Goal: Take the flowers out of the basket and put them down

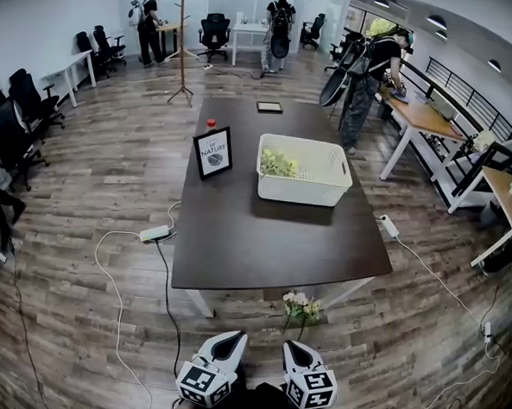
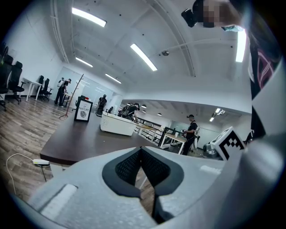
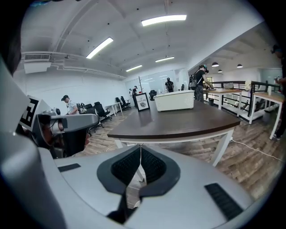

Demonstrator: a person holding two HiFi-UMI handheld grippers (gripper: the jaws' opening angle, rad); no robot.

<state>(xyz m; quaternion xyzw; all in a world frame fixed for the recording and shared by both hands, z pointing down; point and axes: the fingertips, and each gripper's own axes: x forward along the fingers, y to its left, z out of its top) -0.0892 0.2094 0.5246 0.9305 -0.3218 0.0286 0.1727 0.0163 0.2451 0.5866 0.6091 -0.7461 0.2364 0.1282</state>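
Both tongs are pinched shut on nothing; the left tongs (image 2: 141, 150) and the right tongs (image 3: 141, 147) each show ribbed black pads meeting at the tips in their own views; only the head view shows them low and side by side, short of the table's near edge. That view alone looks into the white slotted plastic basket (image 1: 303, 171), where pale flowers (image 1: 278, 163) lie at its left end; a second small bunch (image 1: 301, 308) lies on the plank floor by the near edge, just ahead of the right tongs. The gripper views catch only the basket's outer wall, near a black-framed sign (image 1: 212, 152). The smooth dark tabletop (image 1: 262, 243) lies open between near edge and basket; a white power strip (image 1: 154, 233) with cables lies on the floor to its left.
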